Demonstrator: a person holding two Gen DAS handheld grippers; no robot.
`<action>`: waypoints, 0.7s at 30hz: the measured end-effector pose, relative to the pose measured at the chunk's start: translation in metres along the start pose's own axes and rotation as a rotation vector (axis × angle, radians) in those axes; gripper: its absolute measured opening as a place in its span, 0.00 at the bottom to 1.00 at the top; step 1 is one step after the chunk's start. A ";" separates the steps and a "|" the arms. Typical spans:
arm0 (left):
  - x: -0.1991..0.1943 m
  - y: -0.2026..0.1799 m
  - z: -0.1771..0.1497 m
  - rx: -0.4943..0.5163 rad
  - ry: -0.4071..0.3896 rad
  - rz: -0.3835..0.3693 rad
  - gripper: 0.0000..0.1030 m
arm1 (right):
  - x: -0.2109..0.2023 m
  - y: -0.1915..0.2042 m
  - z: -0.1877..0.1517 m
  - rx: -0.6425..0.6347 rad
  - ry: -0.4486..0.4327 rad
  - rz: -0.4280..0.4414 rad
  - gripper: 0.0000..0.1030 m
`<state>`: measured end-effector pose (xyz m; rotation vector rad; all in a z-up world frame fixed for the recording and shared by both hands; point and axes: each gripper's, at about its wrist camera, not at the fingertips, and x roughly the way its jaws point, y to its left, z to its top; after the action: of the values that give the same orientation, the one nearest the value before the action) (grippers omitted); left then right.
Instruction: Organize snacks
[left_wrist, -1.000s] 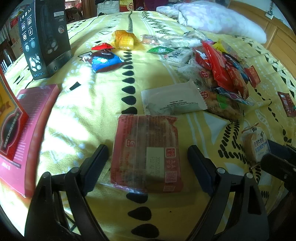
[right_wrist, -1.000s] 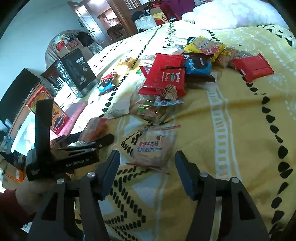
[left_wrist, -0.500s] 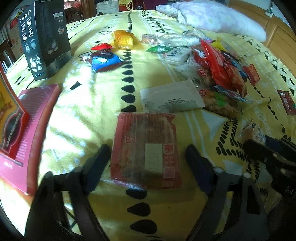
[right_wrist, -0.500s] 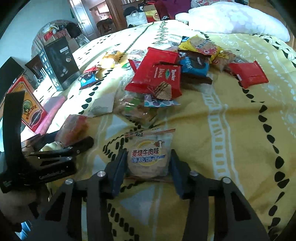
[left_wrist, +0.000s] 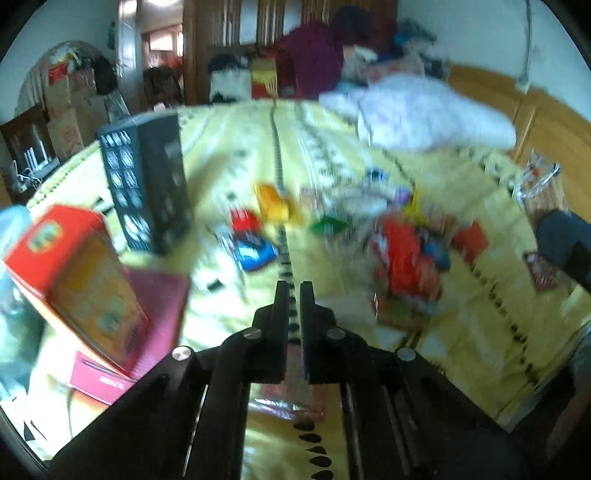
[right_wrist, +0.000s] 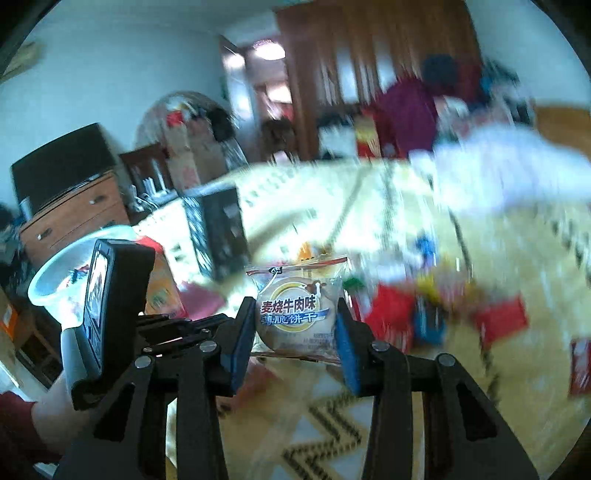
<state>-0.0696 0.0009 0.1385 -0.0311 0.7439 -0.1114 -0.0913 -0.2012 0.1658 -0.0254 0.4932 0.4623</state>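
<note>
From the left wrist view, the left gripper (left_wrist: 294, 310) is seen with its two fingers almost together, and a thin red snack pack (left_wrist: 291, 395) is pinched between them, edge-on. The pack is held up above the yellow bed cover (left_wrist: 480, 332). A pile of snacks (left_wrist: 406, 243) is seen lying further back on the cover, too blurred for any words to be read. A tall black box (left_wrist: 147, 181) is stood at the left, with an orange and red box (left_wrist: 77, 284) leaned on a pink box (left_wrist: 155, 325) nearer by. A white pillow (left_wrist: 424, 114) is seen at the far end.

From the right wrist view, the right gripper (right_wrist: 295, 325) is seen clamped on a round biscuit pack (right_wrist: 295, 314), which is held up off the bed between the blue pads (right_wrist: 347, 347). Chinese writing, "麦烧牛肉味", is printed on it in red. The left gripper (right_wrist: 173, 328) is seen at the left, beside a white bucket (right_wrist: 55, 273).
</note>
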 end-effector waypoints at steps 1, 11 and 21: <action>-0.007 0.005 0.005 -0.021 -0.018 -0.010 0.05 | -0.004 0.004 0.005 -0.015 -0.017 0.001 0.43; -0.051 0.028 0.010 -0.100 -0.133 -0.053 0.06 | -0.063 0.059 0.051 -0.216 -0.298 -0.063 0.43; -0.054 0.031 -0.005 -0.114 -0.094 -0.100 0.07 | -0.106 0.110 0.059 -0.388 -0.500 -0.167 0.43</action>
<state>-0.1092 0.0374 0.1693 -0.1809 0.6537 -0.1613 -0.1949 -0.1394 0.2763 -0.3149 -0.0950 0.3772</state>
